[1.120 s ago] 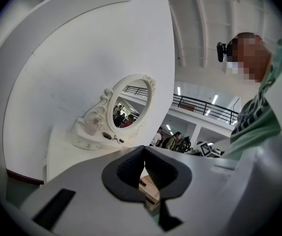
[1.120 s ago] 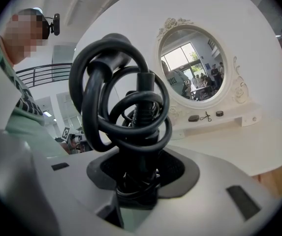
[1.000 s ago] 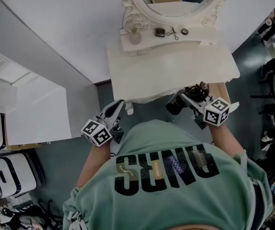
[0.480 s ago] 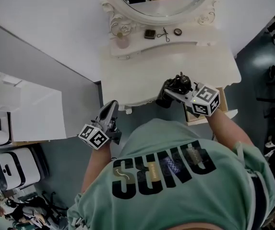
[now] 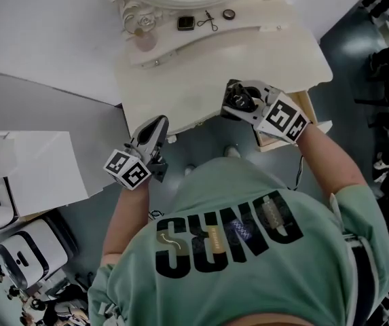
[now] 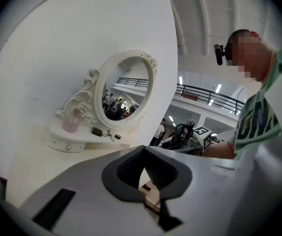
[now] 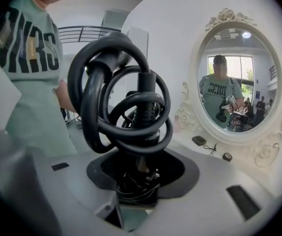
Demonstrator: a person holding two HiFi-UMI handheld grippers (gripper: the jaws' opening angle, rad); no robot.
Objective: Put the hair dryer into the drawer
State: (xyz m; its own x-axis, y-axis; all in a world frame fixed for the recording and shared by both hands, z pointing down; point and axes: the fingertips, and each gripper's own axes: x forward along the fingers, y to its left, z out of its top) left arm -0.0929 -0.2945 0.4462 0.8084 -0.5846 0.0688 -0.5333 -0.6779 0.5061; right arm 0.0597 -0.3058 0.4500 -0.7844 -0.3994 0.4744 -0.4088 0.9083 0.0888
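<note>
A black hair dryer (image 5: 233, 100) with its cord coiled round it (image 7: 126, 107) is held over the front edge of the white dressing table (image 5: 180, 94). My right gripper (image 5: 252, 107) is shut on its handle, and the jaws (image 7: 138, 168) press on it from both sides. A wood-coloured open drawer (image 5: 308, 104) sticks out under the table's right end, just right of the dryer. My left gripper (image 5: 159, 122) is shut and holds nothing. It points level at the table's front left part, and in its own view the pads (image 6: 143, 149) meet.
An oval mirror (image 6: 123, 90) in an ornate white frame stands at the back of the table. On its shelf are a pink bottle (image 5: 144, 41), a small black box (image 5: 185, 23) and small scissors (image 5: 208, 20). White cabinets (image 5: 24, 161) stand at the left.
My right gripper has rolled and carried the hair dryer left, over the table's front edge. The left gripper has moved in along the front edge. The head view has swung, so the table sits higher.
</note>
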